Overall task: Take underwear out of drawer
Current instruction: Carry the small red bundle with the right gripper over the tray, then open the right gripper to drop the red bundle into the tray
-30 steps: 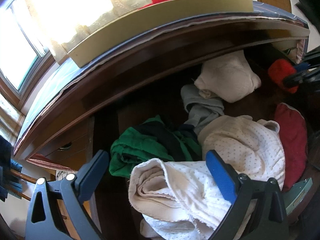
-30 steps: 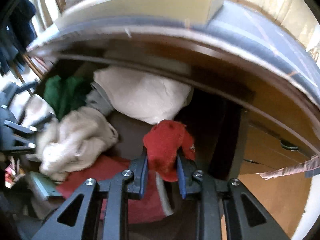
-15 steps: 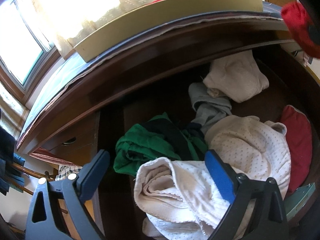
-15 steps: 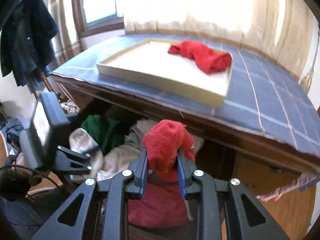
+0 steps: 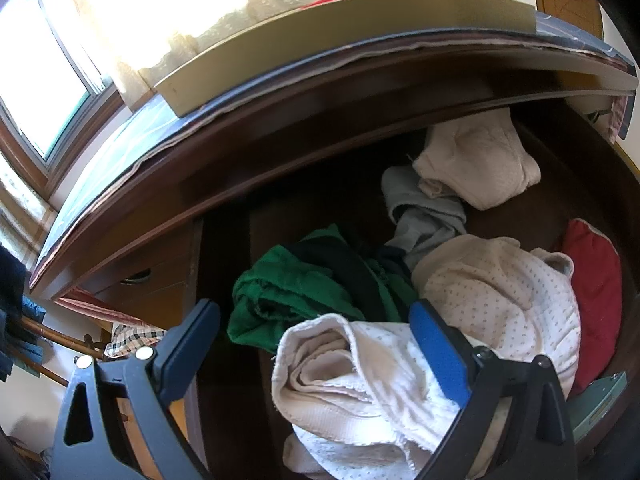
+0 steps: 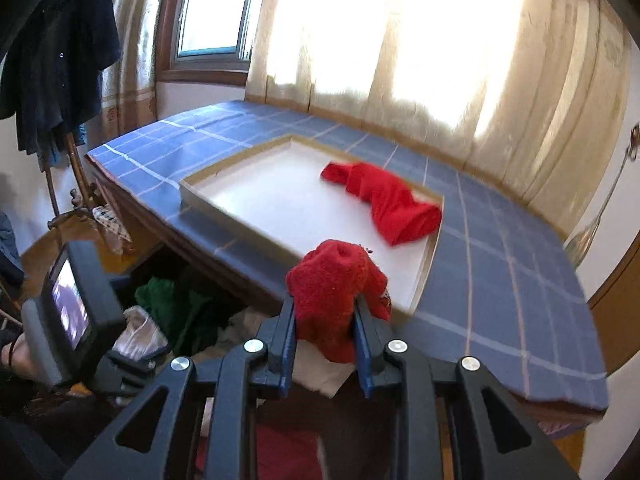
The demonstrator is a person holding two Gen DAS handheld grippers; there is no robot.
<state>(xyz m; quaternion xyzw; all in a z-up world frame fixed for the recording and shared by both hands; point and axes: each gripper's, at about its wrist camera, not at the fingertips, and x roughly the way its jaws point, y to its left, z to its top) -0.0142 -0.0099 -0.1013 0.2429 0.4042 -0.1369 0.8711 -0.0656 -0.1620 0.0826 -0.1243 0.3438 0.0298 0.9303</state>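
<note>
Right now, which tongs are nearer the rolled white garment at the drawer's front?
Left. The left tongs straddle the rolled white garment in the drawer; the right tongs are up beside the tray, gripping a red garment.

**Two wrist views, one low and one high**

The left wrist camera looks steeply down, close over its tongs (image 5: 316, 344), into the open drawer (image 5: 312, 208). The right wrist camera sits higher behind its tongs (image 6: 324, 330), facing the tabletop tray (image 6: 280, 204) (window beyond). Both catch the green garment (image 5: 296, 292) and the tray.
</note>
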